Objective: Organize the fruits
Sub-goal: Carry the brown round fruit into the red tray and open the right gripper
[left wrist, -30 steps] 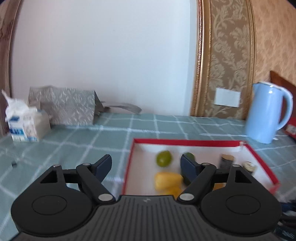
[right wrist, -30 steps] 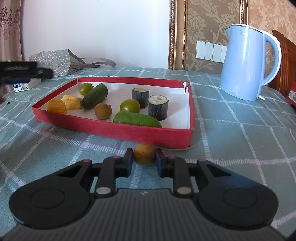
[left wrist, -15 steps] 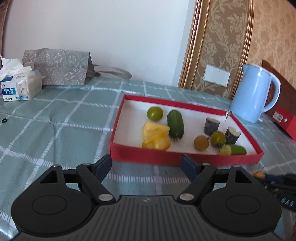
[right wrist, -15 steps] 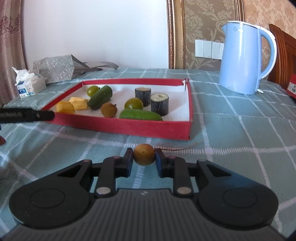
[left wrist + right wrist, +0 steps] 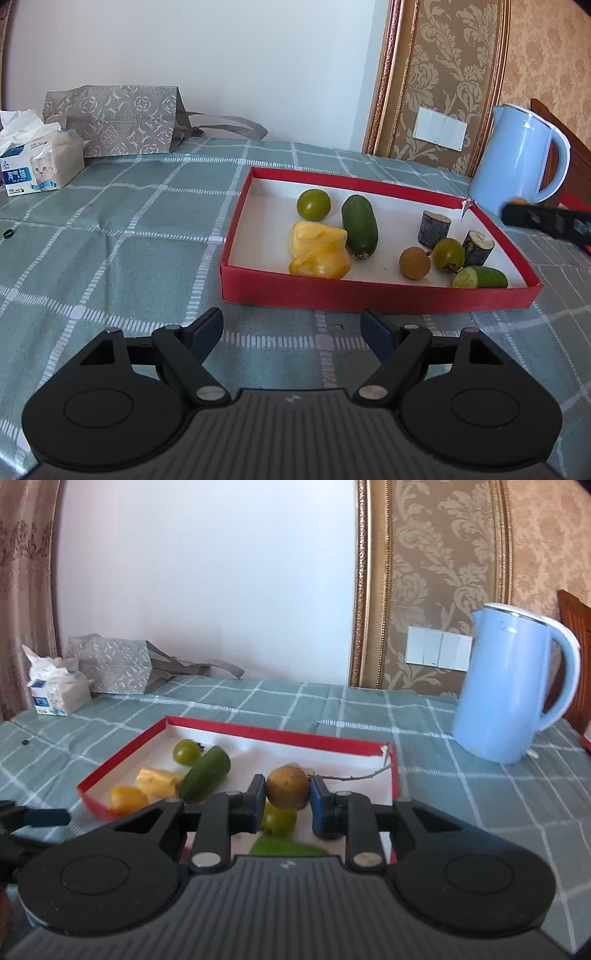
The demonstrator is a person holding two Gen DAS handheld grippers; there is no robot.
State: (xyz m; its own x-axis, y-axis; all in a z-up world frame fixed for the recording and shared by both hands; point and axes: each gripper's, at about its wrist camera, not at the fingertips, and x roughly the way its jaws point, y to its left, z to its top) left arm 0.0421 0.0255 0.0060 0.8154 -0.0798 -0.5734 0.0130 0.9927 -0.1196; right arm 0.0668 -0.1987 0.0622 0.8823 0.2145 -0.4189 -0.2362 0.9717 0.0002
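Clenched on a brown longan, the right gripper was held above the red tray; left gripper released; rolling onto counter risked by early release.

Round brown longan aloft above red tray of green and yellow fruits.

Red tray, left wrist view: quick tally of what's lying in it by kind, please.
In the red tray:
Round green fruits: 2
Cucumbers: 2
Yellow fruit pieces: 2
Dark cane-like stubs: 2
Brown round fruit: 1
Total: 9
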